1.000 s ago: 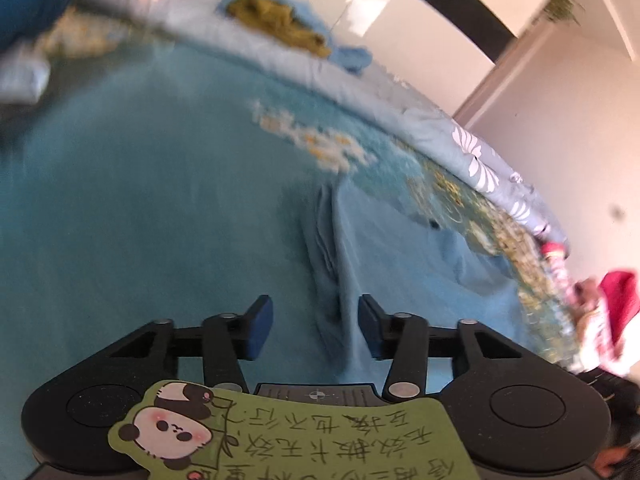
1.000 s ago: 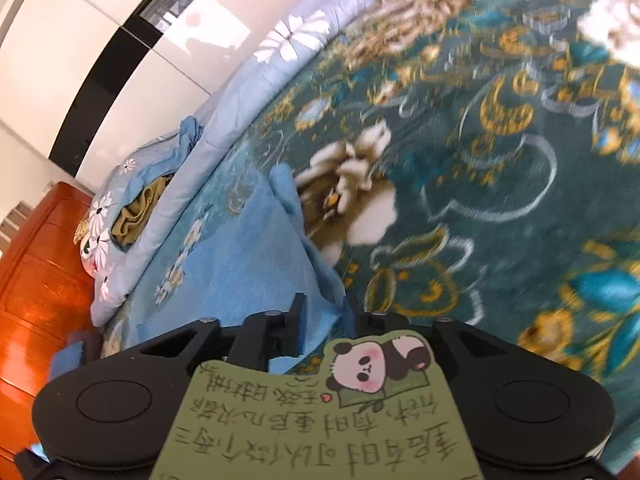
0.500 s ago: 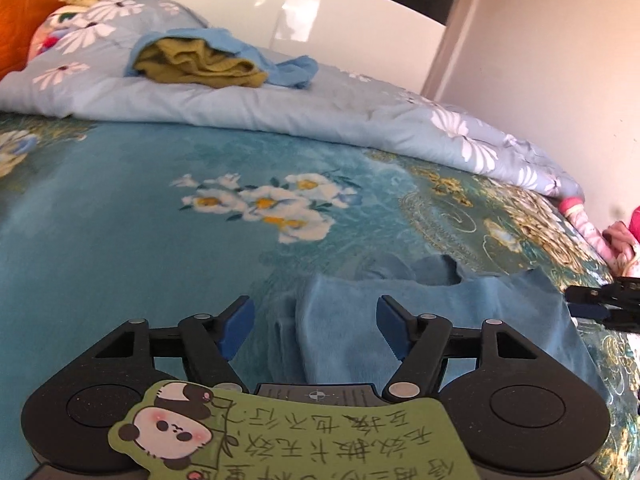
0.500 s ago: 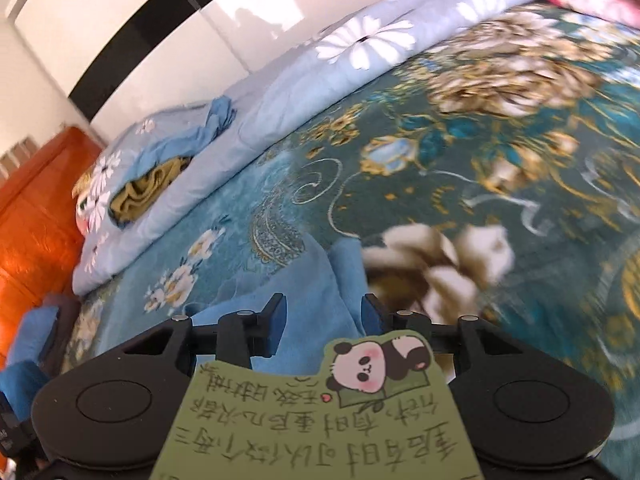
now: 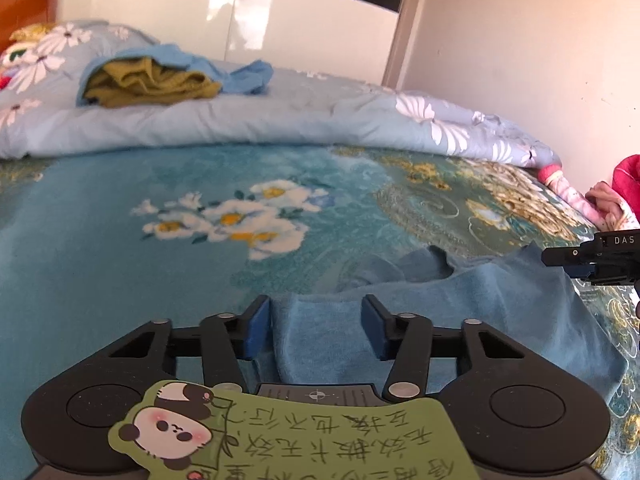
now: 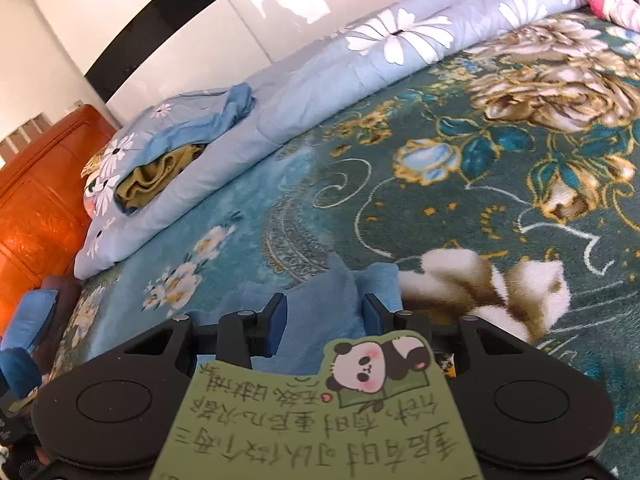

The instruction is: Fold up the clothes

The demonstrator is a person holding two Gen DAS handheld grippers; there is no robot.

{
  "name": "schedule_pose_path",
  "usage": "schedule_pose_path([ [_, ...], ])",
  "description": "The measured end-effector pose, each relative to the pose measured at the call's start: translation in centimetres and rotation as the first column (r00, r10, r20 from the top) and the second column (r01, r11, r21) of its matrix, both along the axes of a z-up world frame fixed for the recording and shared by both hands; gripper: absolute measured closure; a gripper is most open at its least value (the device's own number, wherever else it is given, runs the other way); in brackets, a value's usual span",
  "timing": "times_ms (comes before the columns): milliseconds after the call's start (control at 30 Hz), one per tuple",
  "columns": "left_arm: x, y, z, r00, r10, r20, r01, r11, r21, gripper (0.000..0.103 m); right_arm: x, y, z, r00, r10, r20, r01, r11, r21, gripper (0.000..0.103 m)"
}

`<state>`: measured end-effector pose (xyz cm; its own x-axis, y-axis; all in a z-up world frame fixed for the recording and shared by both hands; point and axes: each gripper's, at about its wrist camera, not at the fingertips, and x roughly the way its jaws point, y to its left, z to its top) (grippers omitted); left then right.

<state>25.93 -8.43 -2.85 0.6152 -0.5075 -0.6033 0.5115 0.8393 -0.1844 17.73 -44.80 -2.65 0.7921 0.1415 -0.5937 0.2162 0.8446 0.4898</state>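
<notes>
A light blue garment (image 5: 460, 304) lies flat on the teal flowered blanket (image 5: 120, 240), neckline away from me. My left gripper (image 5: 316, 324) is open just above the garment's left part, its blue pads on either side of a fold. My right gripper (image 6: 322, 318) is open over the garment's right edge (image 6: 320, 292). The right gripper also shows at the right border of the left wrist view (image 5: 592, 260), by the garment's far right corner.
A rolled pale floral quilt (image 5: 280, 120) lies along the far side of the bed, with an olive garment (image 5: 148, 84) and a blue one (image 5: 248, 76) on it. An orange headboard (image 6: 36, 200) stands left. Pink clothes (image 5: 616, 196) lie at the right edge.
Both grippers have levelled out and drawn back. The right gripper's jaws have spread, letting go of the garment edge. The garment now lies flat.
</notes>
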Motion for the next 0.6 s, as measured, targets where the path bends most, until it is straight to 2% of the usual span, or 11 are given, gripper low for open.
schedule_pose_path([
  [33, 0.1, 0.0, -0.2, 1.0, 0.009, -0.01, -0.009, 1.0, 0.002, 0.067, 0.1, 0.1, 0.0, 1.0, 0.001, -0.009, -0.001, 1.0, -0.007, 0.061],
  [100, 0.1, 0.3, -0.2, 1.0, 0.028, -0.011, -0.028, 1.0, -0.006, 0.072, 0.3, -0.1, -0.1, 1.0, -0.011, -0.016, 0.011, 1.0, -0.012, 0.071],
  [167, -0.1, 0.7, 0.0, 0.999, 0.035, -0.001, -0.035, 0.999, -0.029, 0.081, 0.2, -0.3, 0.0, 1.0, -0.022, -0.006, 0.022, 1.0, -0.009, 0.092],
  [200, -0.3, 0.8, 0.2, 0.999, 0.034, 0.006, -0.034, 0.999, -0.037, 0.085, 0.1, -0.3, 0.0, 1.0, -0.017, -0.001, 0.017, 1.0, -0.008, 0.095],
  [233, -0.3, 0.9, 0.3, 0.999, 0.03, 0.012, -0.029, 0.999, -0.041, 0.095, 0.0, -0.3, 0.1, 1.0, -0.009, 0.005, 0.01, 1.0, -0.007, 0.097],
  [267, -0.5, 1.0, 0.6, 1.0, 0.022, 0.018, -0.021, 0.998, -0.052, 0.098, -0.1, -0.2, 0.2, 1.0, 0.005, 0.012, -0.005, 1.0, -0.008, 0.098],
  [367, -0.5, 1.1, 0.9, 1.0, 0.021, 0.023, -0.019, 0.997, -0.074, 0.099, -0.2, 0.4, 0.8, 0.999, 0.035, 0.018, -0.034, 0.998, -0.05, 0.098],
  [500, -0.7, 1.4, 2.2, 0.995, 0.057, 0.077, -0.047, 0.992, -0.117, 0.1, -0.6, 0.1, 1.7, 0.998, 0.007, 0.062, -0.003, 0.998, -0.065, 0.099],
  [600, 0.1, 0.9, 2.2, 0.992, 0.071, 0.102, -0.063, 0.995, -0.079, 0.1, -0.2, -0.5, 2.1, 0.997, -0.011, 0.073, 0.016, 0.998, -0.059, 0.099],
])
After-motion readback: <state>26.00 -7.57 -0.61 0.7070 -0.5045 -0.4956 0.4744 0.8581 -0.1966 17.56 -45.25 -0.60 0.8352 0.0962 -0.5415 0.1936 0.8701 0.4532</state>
